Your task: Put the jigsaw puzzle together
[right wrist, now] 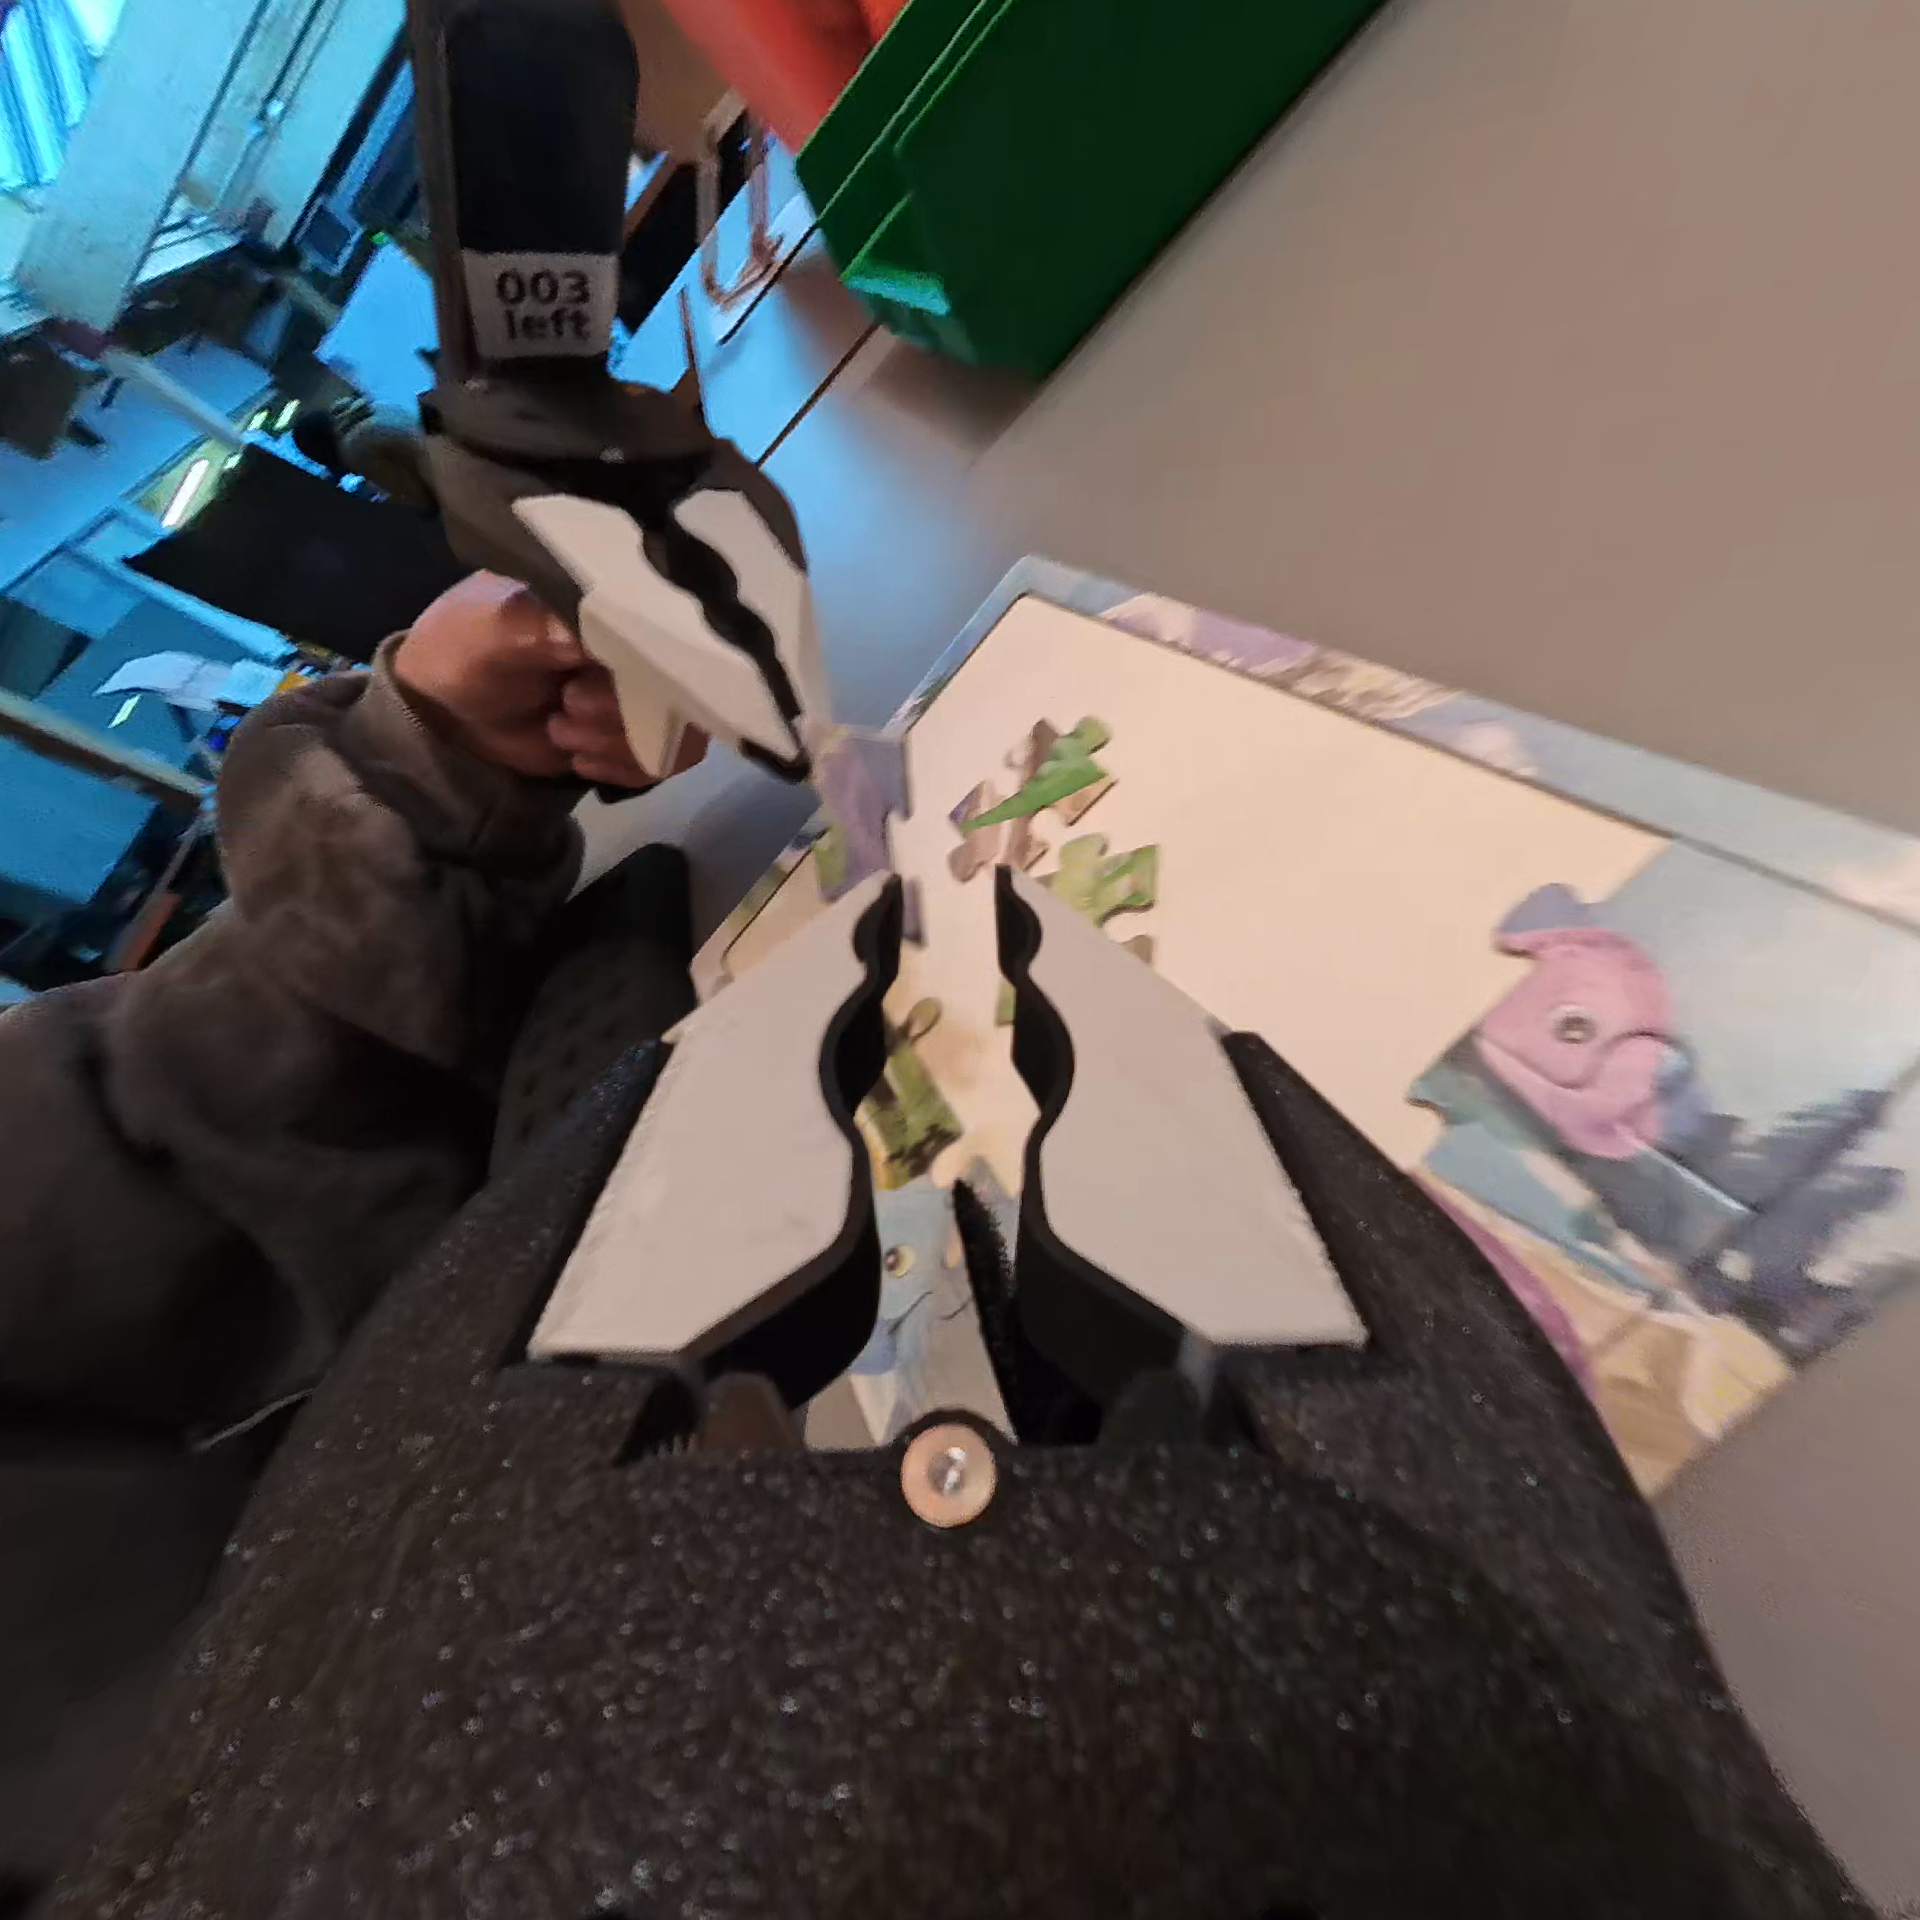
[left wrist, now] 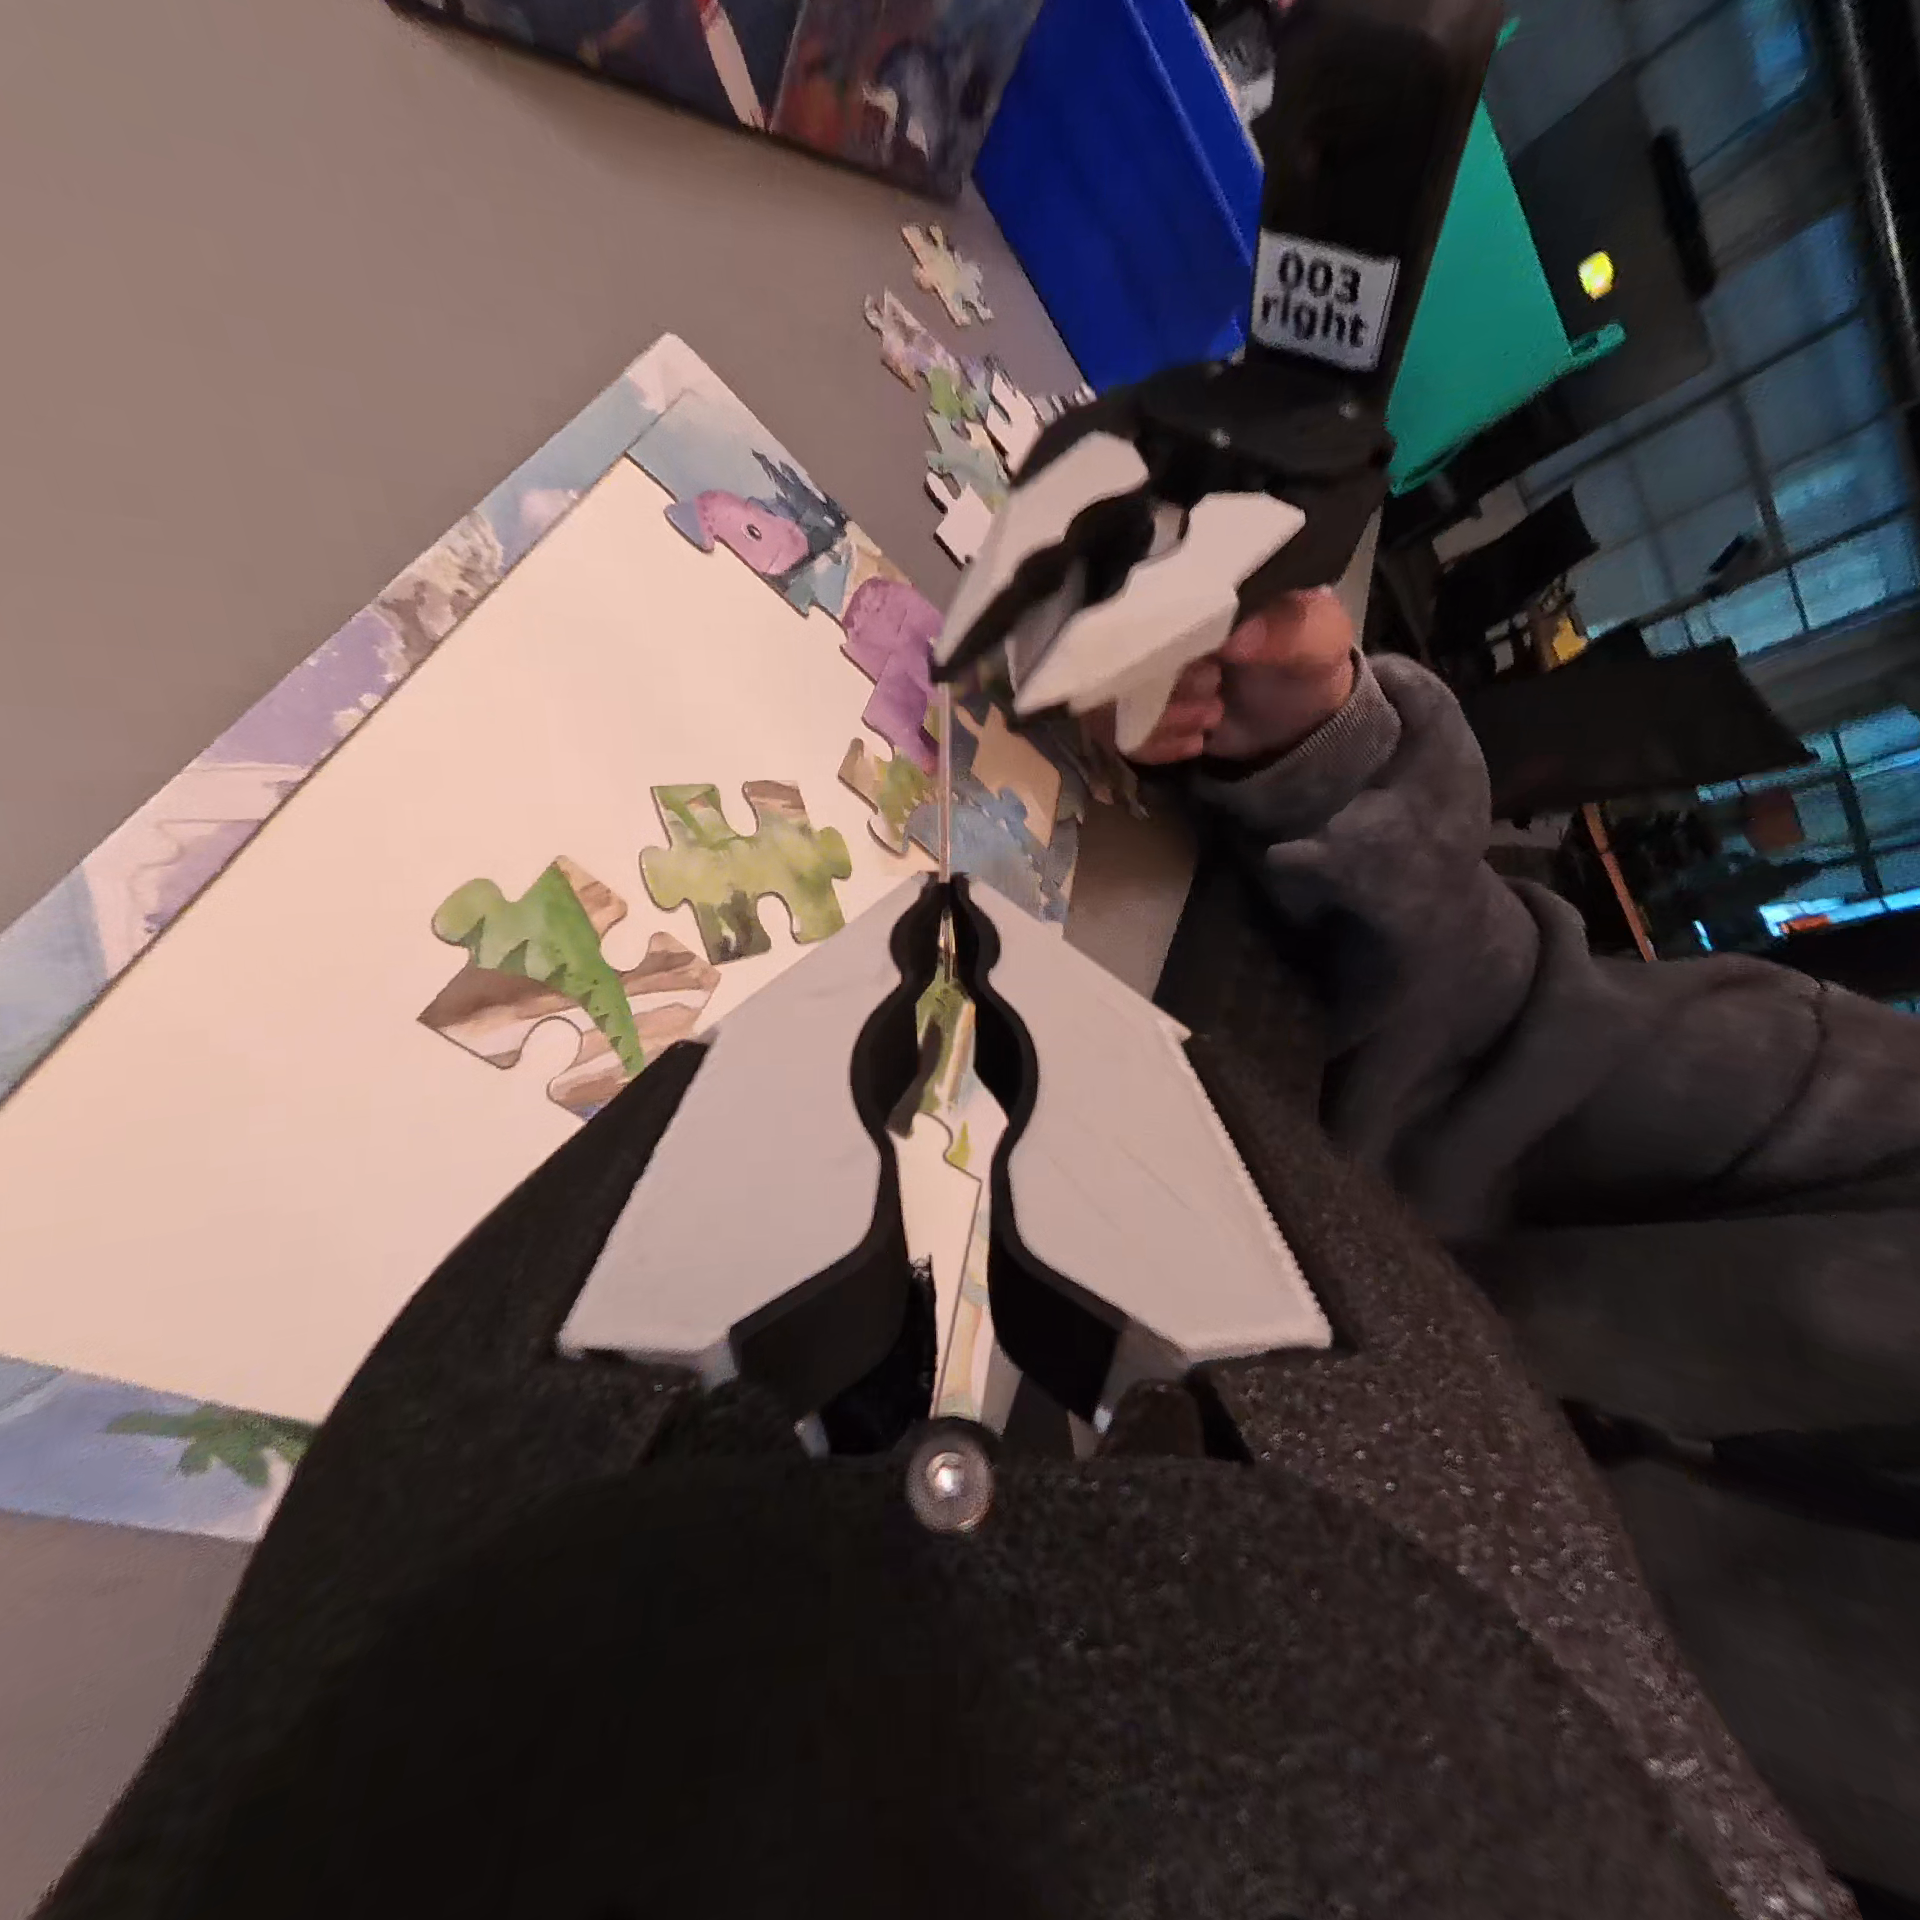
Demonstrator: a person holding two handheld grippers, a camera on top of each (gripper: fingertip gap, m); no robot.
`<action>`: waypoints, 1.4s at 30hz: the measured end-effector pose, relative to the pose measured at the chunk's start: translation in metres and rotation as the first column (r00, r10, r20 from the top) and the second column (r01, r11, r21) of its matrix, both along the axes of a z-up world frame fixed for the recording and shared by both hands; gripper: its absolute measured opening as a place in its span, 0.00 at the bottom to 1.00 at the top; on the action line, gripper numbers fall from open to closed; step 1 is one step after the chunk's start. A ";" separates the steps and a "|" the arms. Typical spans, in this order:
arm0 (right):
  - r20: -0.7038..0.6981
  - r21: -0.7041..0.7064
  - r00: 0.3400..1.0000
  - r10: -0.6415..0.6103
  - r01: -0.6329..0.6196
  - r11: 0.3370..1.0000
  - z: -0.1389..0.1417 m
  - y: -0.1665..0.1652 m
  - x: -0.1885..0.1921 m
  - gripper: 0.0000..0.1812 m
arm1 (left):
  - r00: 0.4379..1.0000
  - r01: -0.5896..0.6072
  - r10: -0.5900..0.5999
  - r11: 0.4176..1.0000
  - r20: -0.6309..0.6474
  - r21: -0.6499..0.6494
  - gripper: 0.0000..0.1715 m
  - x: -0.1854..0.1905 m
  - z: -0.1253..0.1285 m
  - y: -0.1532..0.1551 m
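Left gripper (left wrist: 943, 888): fingers pressed together on a puzzle piece (left wrist: 948, 821), seen edge-on in its own view, held in the air above the near corner of the puzzle tray (left wrist: 312, 665). It bears a white label with printed characters.

Right gripper (right wrist: 945, 883): fingers parted by a narrow gap, nothing between them, tips just beside the held piece. It carries a like label (left wrist: 1322, 301).

Puzzle tray: flat on the grey table (left wrist: 260, 260), pale bare centre, printed border.
- Two loose green pieces (left wrist: 743, 868) lie inside the tray, close to the gripper tips.
- Joined section with a pink and purple creature (left wrist: 764, 535) sits along the tray's far edge.

Loose pieces (left wrist: 940, 343): a small scatter on the table just past the tray's far corner.

Blue bin (left wrist: 1112, 177): beyond the scatter.
Green bin (right wrist: 1049, 166): beyond the tray, at the table's edge.
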State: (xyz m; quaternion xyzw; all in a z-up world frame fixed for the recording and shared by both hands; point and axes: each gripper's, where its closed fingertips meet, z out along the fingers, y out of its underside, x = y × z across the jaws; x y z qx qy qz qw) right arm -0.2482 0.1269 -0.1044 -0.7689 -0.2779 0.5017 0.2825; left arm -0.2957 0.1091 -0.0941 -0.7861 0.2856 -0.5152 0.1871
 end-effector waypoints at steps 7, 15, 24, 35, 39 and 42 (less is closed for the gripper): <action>0.024 -0.021 1.000 0.018 -0.017 1.000 -0.005 0.004 -0.001 0.11 | 0.989 0.145 -0.145 0.989 -0.003 -0.021 0.01 0.011 -0.011 0.004; 0.052 0.048 0.997 0.055 -0.058 0.997 -0.002 0.004 0.004 0.01 | 0.959 0.285 -0.285 0.958 -0.010 0.023 0.02 0.037 -0.008 0.026; 0.082 -0.003 0.996 0.043 -0.043 0.999 -0.015 0.008 0.003 0.01 | 0.979 0.196 -0.201 0.967 0.019 0.165 0.02 0.037 -0.016 0.035; -0.012 -0.109 0.998 0.058 -0.059 0.992 -0.016 0.007 0.002 0.01 | 0.981 0.164 -0.178 0.971 0.072 0.171 0.01 0.037 -0.009 0.037; 0.044 -0.066 0.998 0.047 -0.044 0.997 -0.021 0.009 0.004 0.01 | 0.988 0.136 -0.145 0.981 0.057 0.140 0.02 0.041 -0.015 0.043; 0.063 -0.045 0.998 0.011 -0.009 0.999 -0.024 0.016 0.005 0.01 | 0.992 0.098 -0.109 0.985 0.067 0.141 0.02 0.044 -0.015 0.050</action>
